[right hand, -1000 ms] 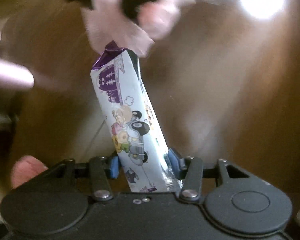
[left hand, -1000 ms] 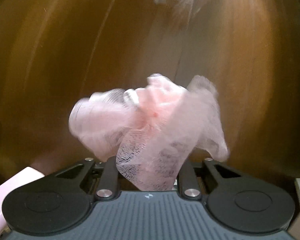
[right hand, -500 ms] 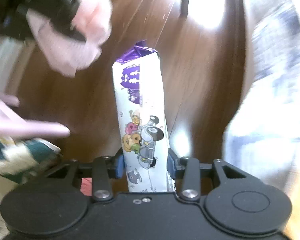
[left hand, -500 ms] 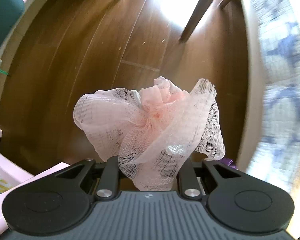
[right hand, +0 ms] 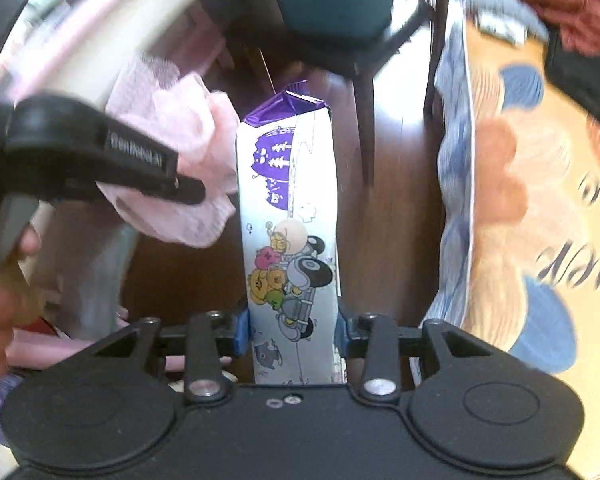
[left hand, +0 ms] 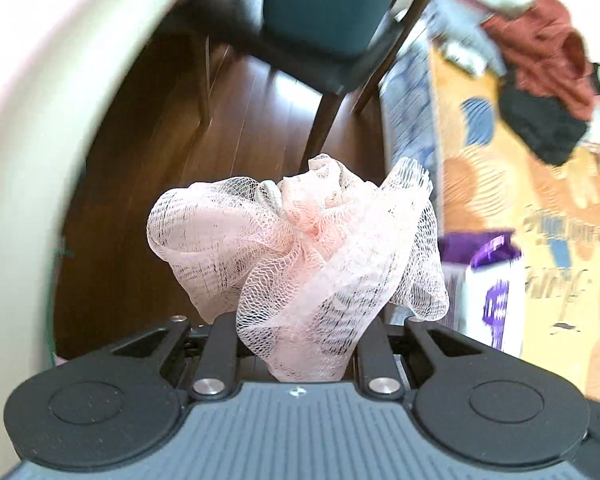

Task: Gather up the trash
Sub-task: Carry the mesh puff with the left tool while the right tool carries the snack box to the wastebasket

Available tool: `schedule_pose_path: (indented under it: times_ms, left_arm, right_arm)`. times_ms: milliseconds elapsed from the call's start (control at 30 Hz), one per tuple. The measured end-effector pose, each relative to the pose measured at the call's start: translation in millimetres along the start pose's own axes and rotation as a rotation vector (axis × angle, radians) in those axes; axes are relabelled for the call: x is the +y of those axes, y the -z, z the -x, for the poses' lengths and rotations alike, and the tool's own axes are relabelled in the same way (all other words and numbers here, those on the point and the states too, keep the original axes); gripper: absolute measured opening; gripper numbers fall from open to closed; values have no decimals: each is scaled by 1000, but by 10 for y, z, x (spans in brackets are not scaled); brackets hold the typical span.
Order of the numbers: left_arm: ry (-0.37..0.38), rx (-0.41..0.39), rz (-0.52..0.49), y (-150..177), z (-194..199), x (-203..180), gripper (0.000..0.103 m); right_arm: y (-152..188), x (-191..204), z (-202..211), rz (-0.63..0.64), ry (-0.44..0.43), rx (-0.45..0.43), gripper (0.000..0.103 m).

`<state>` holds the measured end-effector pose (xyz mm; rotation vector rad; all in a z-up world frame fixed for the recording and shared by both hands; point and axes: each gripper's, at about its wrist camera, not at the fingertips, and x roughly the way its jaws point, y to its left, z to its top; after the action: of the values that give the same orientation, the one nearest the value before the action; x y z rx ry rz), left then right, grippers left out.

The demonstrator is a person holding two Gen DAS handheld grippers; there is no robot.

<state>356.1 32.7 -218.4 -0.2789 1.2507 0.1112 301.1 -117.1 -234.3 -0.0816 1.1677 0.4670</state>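
Above the wood floor (left hand: 236, 136), left hand-held gripper (left hand: 300, 344) clamps pink netting (left hand: 296, 248), right hand-held gripper (right hand: 294, 330) pinches carton (right hand: 288, 208); tall carton may pivot loose.

Mesh net (left hand: 300, 256): pale pink, open weave. Snack box (right hand: 290, 240): white, purple foil top, purple tree print, cartoon car with orange, pink, green figures. Chair seat (left hand: 324, 4): teal, legs dark. Floor (left hand: 220, 152): dark brown wood. Mat (right hand: 540, 208): orange with blue blobs.

Left gripper (left hand: 296, 344) clamping pink mesh puff (left hand: 300, 248), chair (left hand: 332, 24) beyond
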Motion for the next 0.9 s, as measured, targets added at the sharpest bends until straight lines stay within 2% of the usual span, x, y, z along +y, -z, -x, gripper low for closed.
schedule_pose_path:
  times_ms: [200,333,500,733,900]
  left_arm:
    - [45,-84,-45,-174,777,-8,19]
    - [73,-144,-75,-297,1299,43,19]
    - [71,-233,-127,-537,1811,77,19]
    - [52,-328,-152,-1065,2092,-14,19]
    - [32,-355,-137,-1688,2030,-160,19]
  right_arm:
    - [-461,261,766,-9,-5,-85,39]
    - [-640,395,1060,-15,-6,-146,39]
    - [-973,541,1369,0,-2,-201,39]
    - [-1643,512,1491,41,-3,-255,39]
    - [-2319,274,1335,68,-26,-269,39]
